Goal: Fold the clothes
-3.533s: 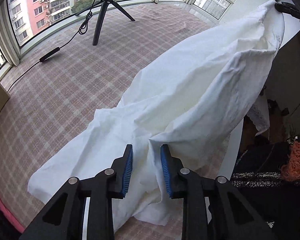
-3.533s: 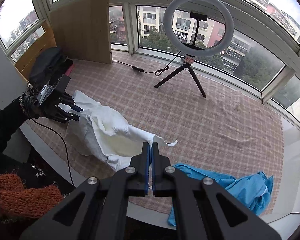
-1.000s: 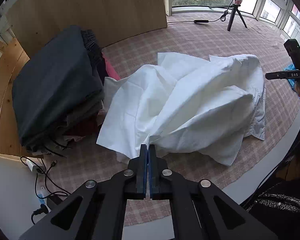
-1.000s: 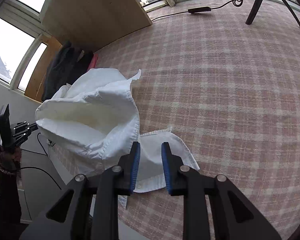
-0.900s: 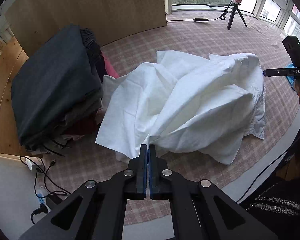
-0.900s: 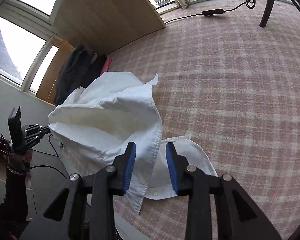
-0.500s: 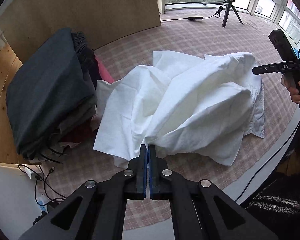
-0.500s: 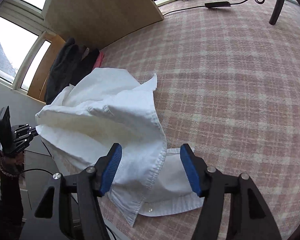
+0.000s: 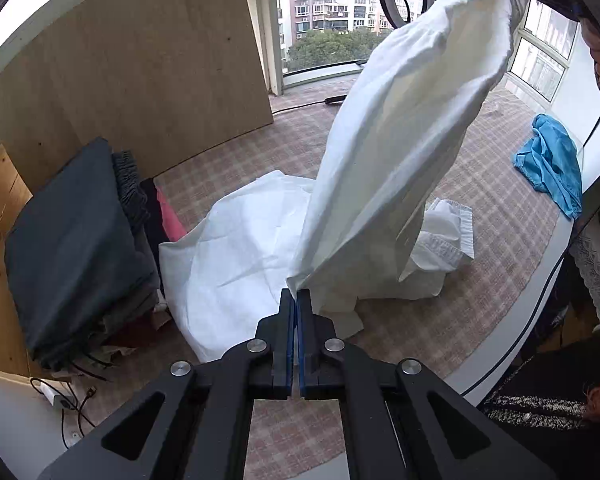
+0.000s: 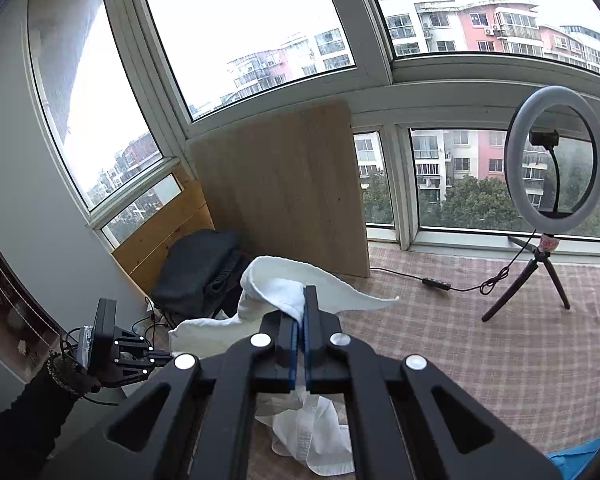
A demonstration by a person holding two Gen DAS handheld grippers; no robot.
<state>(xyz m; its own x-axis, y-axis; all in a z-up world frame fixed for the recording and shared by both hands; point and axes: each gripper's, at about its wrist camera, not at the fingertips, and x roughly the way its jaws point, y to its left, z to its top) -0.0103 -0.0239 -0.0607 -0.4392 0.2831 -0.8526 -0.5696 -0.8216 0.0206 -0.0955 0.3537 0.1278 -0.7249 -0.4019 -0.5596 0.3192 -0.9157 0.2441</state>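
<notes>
Where the blue pads meet, left gripper (image 9: 298, 304) clamped on a corner of the white shirt (image 9: 400, 152), tips low over the checked cloth (image 9: 492, 264). Right gripper (image 10: 300, 312) likewise pinched on the white fabric, a fold bunched above its pads and a pointed flap sticking out to the right. Seen from the left wrist, right gripper high at the top right edge, gripping the other end of the shirt, so that the fabric hangs as a long slanted drape between the two grips. Lower part of the shirt pooled on the checked cloth, a buttoned edge or cuff, hard to say which through the distortion, lying just beside the drape on the right. Left of the pooled fabric, touching or nearly touching it, a stack of dark folded clothes (image 9: 72, 240) with a pink layer showing at its side. Behind the stack, a wooden board (image 9: 140, 80) leaning upright by the windows. Farther right, well apart from the shirt, a crumpled blue garment (image 9: 552, 168) near the edge of the surface. At the far side by the glass, a ring light (image 10: 554, 168) on a small tripod, its cable trailing across the checked cloth. Apartment blocks and trees outside. Dark sleeve (image 10: 20, 420) at lower left in the right wrist view.
</notes>
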